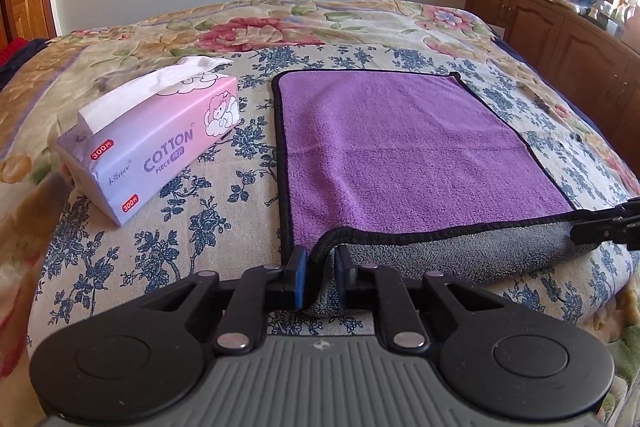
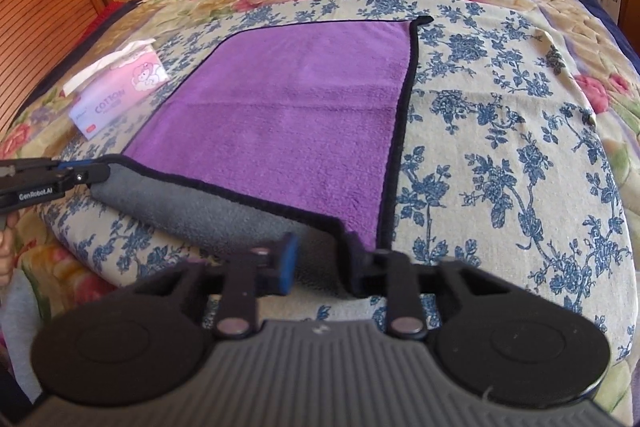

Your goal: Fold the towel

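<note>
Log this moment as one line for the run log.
fold towel | left gripper: shut on towel near-left corner | right gripper: on near-right corner | near edge lifted, grey underside showing | tissue pack left

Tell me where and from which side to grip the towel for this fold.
Grip the towel at its two near corners, from the near side of the bed. The black-trimmed near edge already curls up, grey underside showing, with the left gripper and right gripper straddling those corners.

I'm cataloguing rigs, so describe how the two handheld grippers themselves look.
Both match: the left gripper and right gripper have black linkage arms with silver pivot pins, two round black discs, a ribbed grey body and blue-padded fingers. Seen from the right wrist camera, the left one carries white "GenRobot.AI" lettering. No cables or sleeves are visible.
</note>
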### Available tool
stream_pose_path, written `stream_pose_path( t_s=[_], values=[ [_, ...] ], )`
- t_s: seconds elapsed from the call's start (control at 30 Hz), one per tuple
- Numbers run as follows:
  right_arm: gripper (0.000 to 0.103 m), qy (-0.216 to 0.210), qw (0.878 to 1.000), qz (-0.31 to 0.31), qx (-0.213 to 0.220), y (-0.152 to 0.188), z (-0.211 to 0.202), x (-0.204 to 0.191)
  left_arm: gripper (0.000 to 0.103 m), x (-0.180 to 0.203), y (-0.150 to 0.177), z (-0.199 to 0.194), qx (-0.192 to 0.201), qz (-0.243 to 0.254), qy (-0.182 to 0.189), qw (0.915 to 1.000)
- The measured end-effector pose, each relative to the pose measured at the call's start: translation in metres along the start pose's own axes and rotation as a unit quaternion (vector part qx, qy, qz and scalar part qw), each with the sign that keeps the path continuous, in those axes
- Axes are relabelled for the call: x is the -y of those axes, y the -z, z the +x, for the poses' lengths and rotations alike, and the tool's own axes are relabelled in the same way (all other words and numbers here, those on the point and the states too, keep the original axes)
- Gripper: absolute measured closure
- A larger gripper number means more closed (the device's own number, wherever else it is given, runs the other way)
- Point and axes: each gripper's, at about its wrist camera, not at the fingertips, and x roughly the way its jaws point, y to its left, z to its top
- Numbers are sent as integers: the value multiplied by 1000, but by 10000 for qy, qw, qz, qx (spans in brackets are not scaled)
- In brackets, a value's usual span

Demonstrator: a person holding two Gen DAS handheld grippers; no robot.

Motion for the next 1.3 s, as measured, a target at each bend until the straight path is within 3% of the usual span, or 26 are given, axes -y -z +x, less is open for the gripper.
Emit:
stream_pose_path(
  t_s=[0.1, 0.17, 0.33, 1.3],
  values=[
    [83, 22, 10000, -28, -2, 0, 0, -1, 92, 1, 0, -1, 15, 12, -2, 10000],
    [93, 55, 9999, -83, 16, 0, 0, -2, 94, 2, 0, -2, 57, 30, -18, 10000],
    [99, 103, 9998, -111, 98, -1, -3, -1, 97, 5, 0, -5, 150, 69, 12, 9999],
    [99, -22, 9946, -143, 1026, -23, -24, 0, 97, 6, -16, -28, 808, -93, 65, 9967]
  ],
)
